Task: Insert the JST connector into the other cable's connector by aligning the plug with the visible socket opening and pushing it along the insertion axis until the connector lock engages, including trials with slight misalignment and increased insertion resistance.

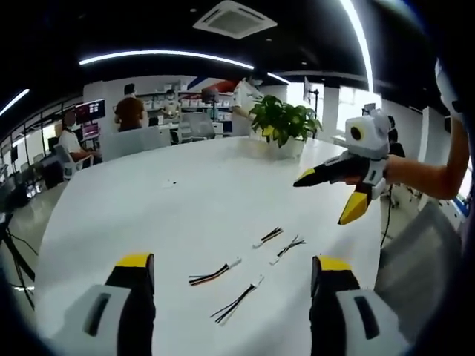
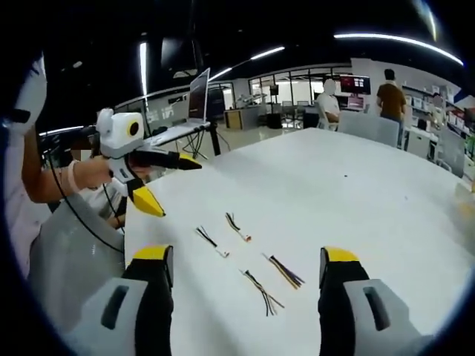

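Four short cables lie loose on the smooth white bench (image 1: 185, 200), each a thin bundle of wires ending in a small pale connector. In the left gripper view, the brown-orange cable (image 1: 214, 273) sits at about 7 o'clock of the group, the black cable (image 1: 237, 300) at 6, a dark striped cable (image 1: 268, 236) at 12, and a fourth cable (image 1: 288, 247) at 2 o'clock. None touch one another; all lie apart, flat on the matte surface.

The left tool (image 1: 234, 267) stands wide open, its two yellow-tipped black jaws rising either side of the cables, nothing held. Over at 2 o'clock the right tool (image 1: 326, 199) hangs above the bench in a person's hand, jaws splayed wide, empty too.

In the right gripper view the right tool (image 2: 247, 265) frames the same four cables between its spread jaws, gripping nothing, and the left tool (image 2: 171, 183) hovers at 10 o'clock over the bench edge, open and empty.

Around: a leafy green plant (image 1: 282, 120) in a pale pot at the far end of the bench, a grey fabric chair (image 1: 415, 271) at 4 o'clock, people at desks in the background, glossy floor, long ceiling strip lights. Nothing stands between the tools and the cables.
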Action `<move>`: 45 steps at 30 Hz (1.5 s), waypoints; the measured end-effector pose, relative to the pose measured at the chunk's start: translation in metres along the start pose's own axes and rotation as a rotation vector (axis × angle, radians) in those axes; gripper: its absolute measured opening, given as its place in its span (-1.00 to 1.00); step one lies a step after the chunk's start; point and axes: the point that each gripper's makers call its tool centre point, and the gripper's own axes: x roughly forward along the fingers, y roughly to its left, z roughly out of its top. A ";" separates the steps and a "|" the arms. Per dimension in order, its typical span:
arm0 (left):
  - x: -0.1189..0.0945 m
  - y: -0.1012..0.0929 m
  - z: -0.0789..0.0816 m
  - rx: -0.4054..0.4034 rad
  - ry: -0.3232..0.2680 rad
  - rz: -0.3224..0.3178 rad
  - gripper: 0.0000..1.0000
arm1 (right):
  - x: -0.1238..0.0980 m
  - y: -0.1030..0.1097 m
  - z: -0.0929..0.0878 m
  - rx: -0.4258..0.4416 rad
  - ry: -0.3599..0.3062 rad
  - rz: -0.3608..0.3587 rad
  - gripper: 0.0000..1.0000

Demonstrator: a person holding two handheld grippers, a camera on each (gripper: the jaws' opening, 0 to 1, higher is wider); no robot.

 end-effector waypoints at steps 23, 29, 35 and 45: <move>0.027 0.027 0.007 0.109 0.014 -0.036 0.58 | 0.018 -0.015 -0.006 -0.046 0.028 0.021 0.48; 0.033 0.034 0.001 0.149 0.038 -0.047 0.53 | 0.027 -0.020 -0.013 -0.046 0.050 0.036 0.47; 0.040 0.035 -0.006 0.155 0.059 -0.074 0.47 | 0.035 -0.024 -0.017 -0.060 0.049 0.062 0.40; 0.055 0.036 -0.022 0.164 0.104 -0.114 0.41 | 0.052 -0.037 -0.027 -0.093 0.082 0.070 0.27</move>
